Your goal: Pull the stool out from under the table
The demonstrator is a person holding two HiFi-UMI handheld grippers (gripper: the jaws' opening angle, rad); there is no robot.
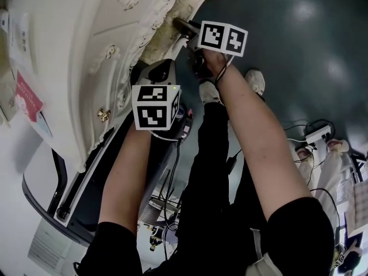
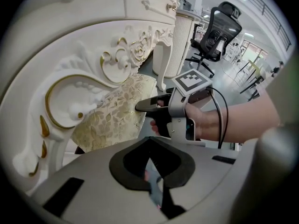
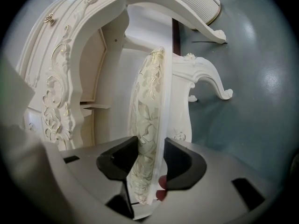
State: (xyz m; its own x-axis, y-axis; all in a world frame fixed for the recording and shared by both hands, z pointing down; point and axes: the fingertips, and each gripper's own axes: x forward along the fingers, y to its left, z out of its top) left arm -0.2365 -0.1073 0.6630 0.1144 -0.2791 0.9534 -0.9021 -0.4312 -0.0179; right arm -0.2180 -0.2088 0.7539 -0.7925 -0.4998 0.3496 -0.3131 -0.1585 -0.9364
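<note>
The stool, with a cream floral cushion (image 3: 147, 106) and carved white legs (image 3: 205, 76), sits under the ornate white table (image 3: 56, 92). My right gripper (image 3: 150, 160) has the front edge of the seat between its jaws, both pads against it. From the head view the right gripper (image 1: 177, 23) reaches level into the cushion (image 1: 164, 39) below the table's carved edge (image 1: 86, 39). In the left gripper view it shows gripping the cushion (image 2: 112, 115). My left gripper (image 2: 149, 146) points down beside it, pads together, holding nothing.
A black office chair (image 2: 217, 31) stands behind on the grey floor. A power strip with cables (image 1: 316, 135) lies to the right. The person's shoes (image 1: 256, 82) are close to the stool. Papers (image 1: 26, 94) lie on the tabletop.
</note>
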